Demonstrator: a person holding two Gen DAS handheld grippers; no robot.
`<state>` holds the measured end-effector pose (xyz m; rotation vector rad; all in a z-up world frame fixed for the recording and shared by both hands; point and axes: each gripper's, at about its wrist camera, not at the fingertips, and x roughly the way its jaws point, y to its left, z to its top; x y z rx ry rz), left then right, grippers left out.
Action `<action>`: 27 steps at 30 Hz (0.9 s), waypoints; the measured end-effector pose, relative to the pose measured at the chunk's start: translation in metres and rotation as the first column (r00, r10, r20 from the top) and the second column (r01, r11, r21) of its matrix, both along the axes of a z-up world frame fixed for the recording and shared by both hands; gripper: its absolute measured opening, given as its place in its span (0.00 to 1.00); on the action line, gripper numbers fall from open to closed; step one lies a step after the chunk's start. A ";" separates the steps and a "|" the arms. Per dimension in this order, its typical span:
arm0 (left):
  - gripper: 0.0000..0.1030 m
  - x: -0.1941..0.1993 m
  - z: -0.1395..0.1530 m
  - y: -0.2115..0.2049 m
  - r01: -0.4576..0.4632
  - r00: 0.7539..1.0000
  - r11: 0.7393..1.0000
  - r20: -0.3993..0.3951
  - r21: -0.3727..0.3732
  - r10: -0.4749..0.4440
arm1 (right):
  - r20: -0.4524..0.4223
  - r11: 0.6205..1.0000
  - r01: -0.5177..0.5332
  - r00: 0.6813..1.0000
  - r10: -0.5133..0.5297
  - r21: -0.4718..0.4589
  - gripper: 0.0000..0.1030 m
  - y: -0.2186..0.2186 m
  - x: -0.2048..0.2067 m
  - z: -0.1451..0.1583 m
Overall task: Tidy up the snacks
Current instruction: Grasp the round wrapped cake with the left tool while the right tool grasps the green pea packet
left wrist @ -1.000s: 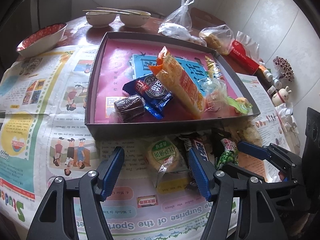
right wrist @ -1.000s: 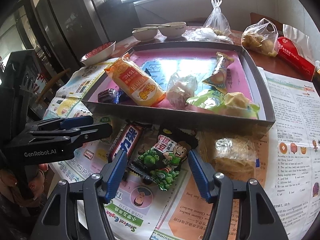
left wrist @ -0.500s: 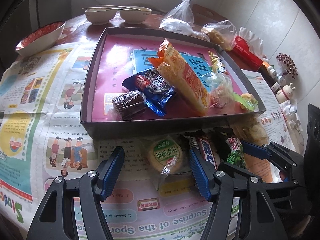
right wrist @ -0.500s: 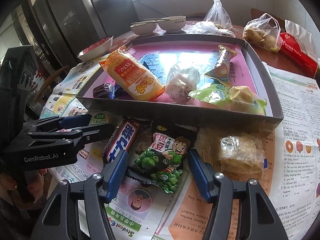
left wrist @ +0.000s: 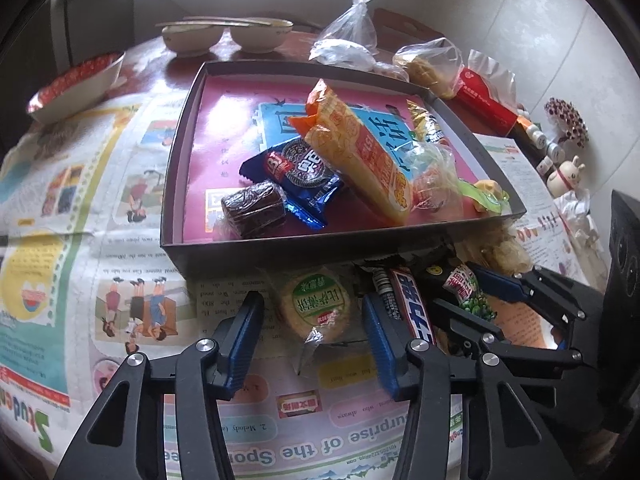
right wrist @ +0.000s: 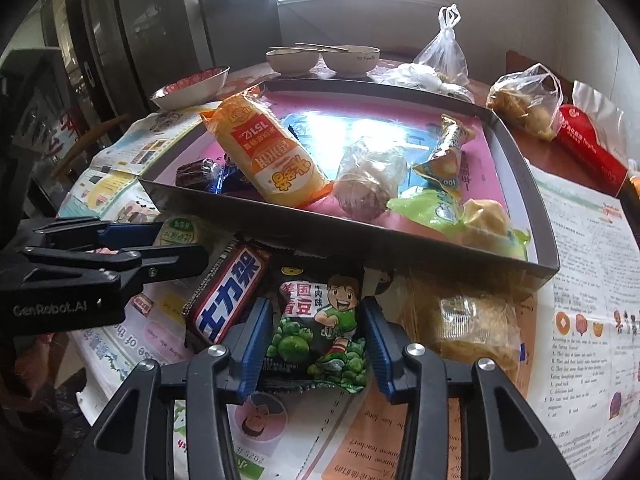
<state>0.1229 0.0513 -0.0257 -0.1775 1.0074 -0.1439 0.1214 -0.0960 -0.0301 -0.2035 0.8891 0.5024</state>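
A dark tray (left wrist: pixel 248 256) (right wrist: pixel 440 258) holds several snacks, among them an orange cracker pack (left wrist: pixel 360 152) (right wrist: pixel 264 156), a blue cookie pack (left wrist: pixel 296 172) and a brown cake (left wrist: pixel 252 210). In front of it on the newspaper lie a round green-labelled biscuit (left wrist: pixel 316 304), a Snickers-style bar (left wrist: pixel 412 308) (right wrist: pixel 228 300), a green pea bag (right wrist: pixel 320 328) and a clear pastry pack (right wrist: pixel 472 320). My left gripper (left wrist: pixel 312 316) is open with its jaws on either side of the round biscuit. My right gripper (right wrist: pixel 316 320) is open with its jaws on either side of the pea bag.
Behind the tray stand two bowls with chopsticks (left wrist: pixel 228 34), a red-patterned bowl (left wrist: pixel 76 84), plastic bags (left wrist: pixel 352 40) and a red packet (left wrist: pixel 480 96). Small figurines (left wrist: pixel 564 172) stand at the right. Newspaper (left wrist: pixel 80 240) covers the table.
Both grippers have moved forward and down: the left jaws now flank the round biscuit, the right jaws now flank the pea bag. Both stay open.
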 end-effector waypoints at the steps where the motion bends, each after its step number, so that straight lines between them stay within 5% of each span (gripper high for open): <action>1: 0.51 0.000 -0.001 0.000 0.001 1.000 1.000 -0.003 -0.001 -0.001 | 0.006 1.000 -0.001 1.000 0.001 -0.006 0.44 0.001 0.000 0.000; 12: 0.49 0.002 -0.005 -0.016 0.017 0.999 0.993 0.028 0.114 -0.021 | 0.041 1.000 0.014 0.999 -0.013 -0.018 0.40 0.002 0.000 -0.001; 27: 0.34 -0.001 -0.002 0.003 0.017 1.000 1.000 0.003 -0.016 -0.017 | 0.019 0.996 0.010 1.000 -0.012 0.092 0.39 -0.014 -0.005 0.013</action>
